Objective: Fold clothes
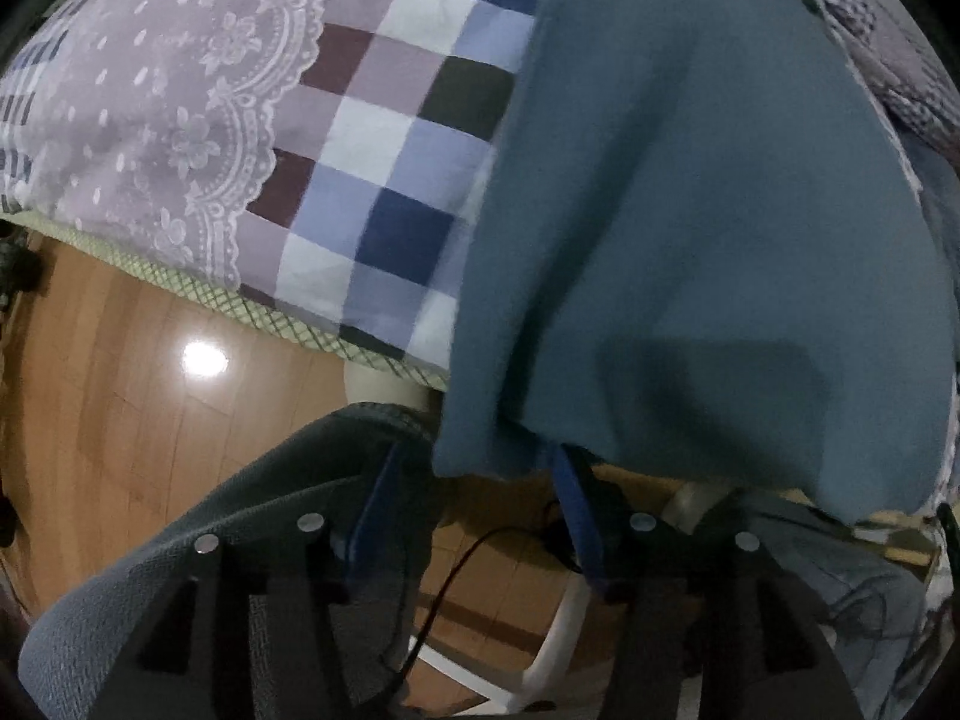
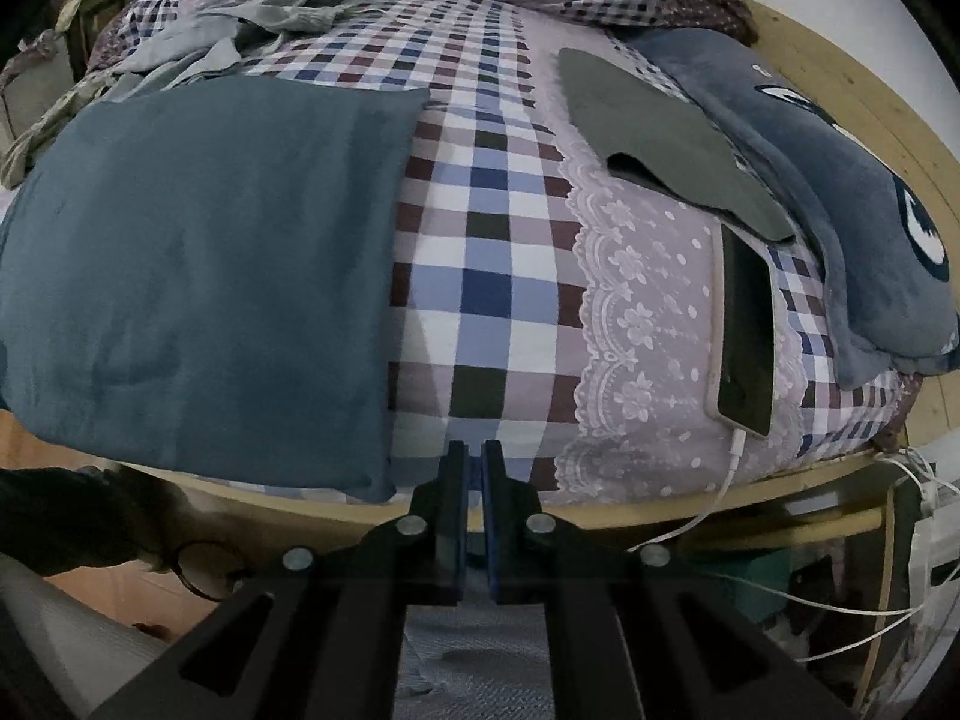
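On the checked bedspread (image 2: 480,276), toward its left side in the right wrist view, lies the teal garment (image 2: 204,276), folded into a thick rectangle whose near edge reaches the bed's front rim; its far left side runs out of frame. Behind it a crumpled grey-green cloth (image 2: 270,18) is bunched near the head of the bed, too tangled to identify. Right of centre a flat dark grey piece (image 2: 666,138) overlaps the top of a phone (image 2: 747,330) with a white cable (image 2: 714,504) plugged in, and a blue-grey plush toy (image 2: 840,192) lies along the right edge, partly cut off. The right claw (image 2: 474,462) hovers at the bed's front rim, its blue pads nearly together with only a thin gap, gripping nothing. From the left wrist view the teal garment (image 1: 690,240) fills the right half; the left claw (image 1: 474,516) is spread wide, its right finger (image 1: 573,498) just under the garment's hanging edge, contact unclear, holding nothing.
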`<state>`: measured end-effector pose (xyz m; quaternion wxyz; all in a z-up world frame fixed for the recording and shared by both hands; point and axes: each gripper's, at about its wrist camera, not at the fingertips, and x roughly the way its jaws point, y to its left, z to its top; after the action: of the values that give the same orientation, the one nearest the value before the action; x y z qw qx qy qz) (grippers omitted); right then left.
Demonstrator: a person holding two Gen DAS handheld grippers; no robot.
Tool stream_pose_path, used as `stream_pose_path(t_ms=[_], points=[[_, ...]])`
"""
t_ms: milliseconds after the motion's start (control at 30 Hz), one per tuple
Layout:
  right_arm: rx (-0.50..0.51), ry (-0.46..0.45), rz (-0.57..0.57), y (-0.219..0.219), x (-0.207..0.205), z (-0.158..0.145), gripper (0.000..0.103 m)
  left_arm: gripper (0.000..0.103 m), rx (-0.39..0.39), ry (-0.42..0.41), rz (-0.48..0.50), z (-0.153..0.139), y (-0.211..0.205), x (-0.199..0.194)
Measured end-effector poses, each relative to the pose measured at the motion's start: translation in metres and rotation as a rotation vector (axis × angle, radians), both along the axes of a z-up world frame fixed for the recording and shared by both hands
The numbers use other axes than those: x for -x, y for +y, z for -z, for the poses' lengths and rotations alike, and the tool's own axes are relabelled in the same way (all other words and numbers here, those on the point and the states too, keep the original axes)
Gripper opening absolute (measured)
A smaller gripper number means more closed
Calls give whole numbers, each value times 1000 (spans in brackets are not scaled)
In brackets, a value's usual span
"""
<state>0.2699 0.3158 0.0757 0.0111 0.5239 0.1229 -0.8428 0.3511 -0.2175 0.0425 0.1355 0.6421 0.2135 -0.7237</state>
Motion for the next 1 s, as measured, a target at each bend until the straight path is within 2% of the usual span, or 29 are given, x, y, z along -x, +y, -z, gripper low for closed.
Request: stream_pose_path(t_ms=[33, 67, 167, 300, 400, 500, 667, 767, 800, 833, 867, 933, 1000], points=[[2, 2, -3, -1, -1, -1, 3, 50, 2, 1, -4, -2, 0, 0], [5, 3, -7, -3, -1, -1, 3, 32, 2, 2, -8, -4, 1, 0], [13, 5, -16, -5, -3, -3, 3, 10, -7, 12, -13, -13, 5, -5], [13, 3, -30, -11, -6, -5, 3, 5, -5, 39, -17, -27, 2, -9], [-1, 7, -33, -14, -8, -8, 2, 5, -15, 78, -89, -36, -5, 9], [-41, 19, -47, -24, -13, -12, 3, 5, -45, 101, -139, -50, -11, 1], [-79, 65, -142, -69, -26, -26, 5, 10, -88, 128, -199, -72, -11, -12], [-64, 101, -232, -105, -36, -34, 23, 16, -127, 149, -264, -85, -13, -23], [-50, 113, -262, -117, -40, -37, 28, 20, -135, 160, -288, -89, -16, -28], [-37, 123, -291, -129, -43, -39, 32, 34, -159, 196, -301, -90, -19, -35], [-27, 133, -316, -139, -47, -40, 33, 54, -166, 218, -301, -93, -19, -35], [-5, 149, -362, -158, -54, -42, 36, 64, -180, 263, -300, -100, -20, -35], [14, 151, -389, -172, -58, -42, 38, 64, -183, 282, -281, -105, -20, -30]])
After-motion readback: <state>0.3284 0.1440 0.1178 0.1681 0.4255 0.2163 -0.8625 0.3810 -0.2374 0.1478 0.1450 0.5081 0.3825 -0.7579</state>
